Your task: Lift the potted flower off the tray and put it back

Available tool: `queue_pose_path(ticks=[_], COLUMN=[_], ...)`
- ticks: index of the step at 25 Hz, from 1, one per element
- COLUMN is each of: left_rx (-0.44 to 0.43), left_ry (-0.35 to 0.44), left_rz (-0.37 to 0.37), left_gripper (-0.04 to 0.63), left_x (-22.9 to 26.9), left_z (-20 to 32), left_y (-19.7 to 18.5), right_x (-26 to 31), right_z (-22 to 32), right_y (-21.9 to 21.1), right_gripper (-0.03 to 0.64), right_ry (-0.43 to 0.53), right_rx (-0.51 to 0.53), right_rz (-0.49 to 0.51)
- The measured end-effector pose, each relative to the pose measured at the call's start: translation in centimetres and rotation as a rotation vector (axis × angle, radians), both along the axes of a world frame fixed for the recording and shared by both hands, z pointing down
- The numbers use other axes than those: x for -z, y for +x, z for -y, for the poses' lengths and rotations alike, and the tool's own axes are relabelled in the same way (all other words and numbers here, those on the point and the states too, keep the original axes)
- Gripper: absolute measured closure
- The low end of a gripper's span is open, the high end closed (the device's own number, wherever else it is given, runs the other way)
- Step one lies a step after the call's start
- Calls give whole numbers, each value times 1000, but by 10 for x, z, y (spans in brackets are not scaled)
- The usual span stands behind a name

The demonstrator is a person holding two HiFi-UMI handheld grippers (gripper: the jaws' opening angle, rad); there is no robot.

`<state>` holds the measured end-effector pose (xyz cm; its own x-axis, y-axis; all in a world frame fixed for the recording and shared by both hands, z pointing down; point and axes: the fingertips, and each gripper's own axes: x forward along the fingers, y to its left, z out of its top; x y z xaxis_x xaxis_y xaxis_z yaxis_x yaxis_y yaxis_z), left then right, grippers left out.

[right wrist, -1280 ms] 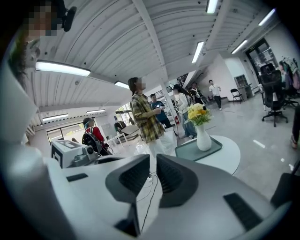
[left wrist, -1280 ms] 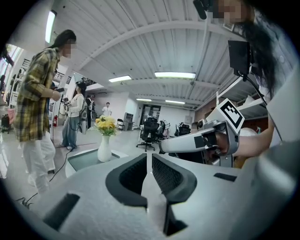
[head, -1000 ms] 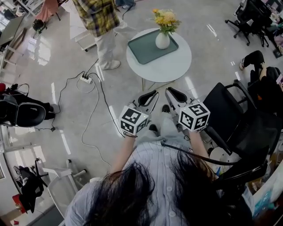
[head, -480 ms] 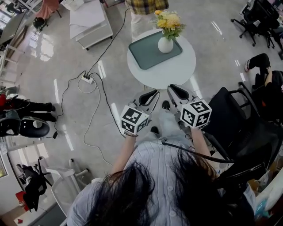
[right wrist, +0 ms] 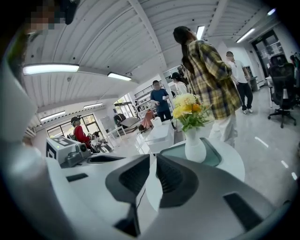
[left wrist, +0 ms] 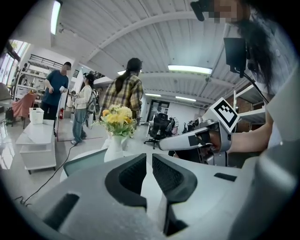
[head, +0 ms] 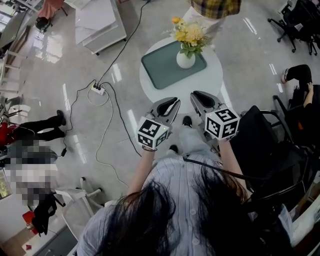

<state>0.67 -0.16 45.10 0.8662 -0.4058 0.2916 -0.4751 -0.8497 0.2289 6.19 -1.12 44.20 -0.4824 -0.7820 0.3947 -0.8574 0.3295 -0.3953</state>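
Head view: potted flower [head: 186, 59] stands upright on the tray [head: 160, 67], in the tray's 3 o'clock half, on the round white worktop [head: 212, 82]. Left gripper [head: 169, 104] and right gripper [head: 201, 96] hover side by side at the worktop's 6 o'clock edge, well short of the pot. A person in plaid [head: 216, 6] stands just past the worktop at 12 o'clock. Step in hand, as I judge it: the reach. Nothing is lifted yet.

Left gripper view: fingers [left wrist: 133, 176] are clenched, only a thin slit, nothing between them. The pot [left wrist: 116, 143] sits at 11 o'clock of the tips, apart from them.

Right gripper view: fingers [right wrist: 176, 176] are clenched too, and empty. The pot [right wrist: 194, 147] is at 1 o'clock, with the tray rim [right wrist: 216, 159] behind it.

To do it well: spread the fingers before closing in, since clenched tips would just shove the vase. The right gripper looks better lined up. Take the white vase on its belly, below the blooms. It looks top-heavy and smooth, so squeeze firmly, keep it vertical, raise it straight up past the tray lip, then set it down flat inside the tray before releasing.
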Motion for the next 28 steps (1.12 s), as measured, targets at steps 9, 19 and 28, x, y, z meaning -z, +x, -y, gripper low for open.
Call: queue_pose_path(ticks=[9,19,28], left_rx=[28,44,-41], left_ry=[-29,-52,-66], left_rz=[54,87,125], left_gripper=[572,535,472], left_x=[-19,-34,-56], left_z=[50,88,135], left_y=[32,47,39], right_x=[-25,-36,-57], right_z=[47,87,111], right_y=[36,59,54], right_gripper=[556,555,554], right_ry=[-38,-34,-45], right_rx=[37,68,98], right_rz=[7,-3,-27])
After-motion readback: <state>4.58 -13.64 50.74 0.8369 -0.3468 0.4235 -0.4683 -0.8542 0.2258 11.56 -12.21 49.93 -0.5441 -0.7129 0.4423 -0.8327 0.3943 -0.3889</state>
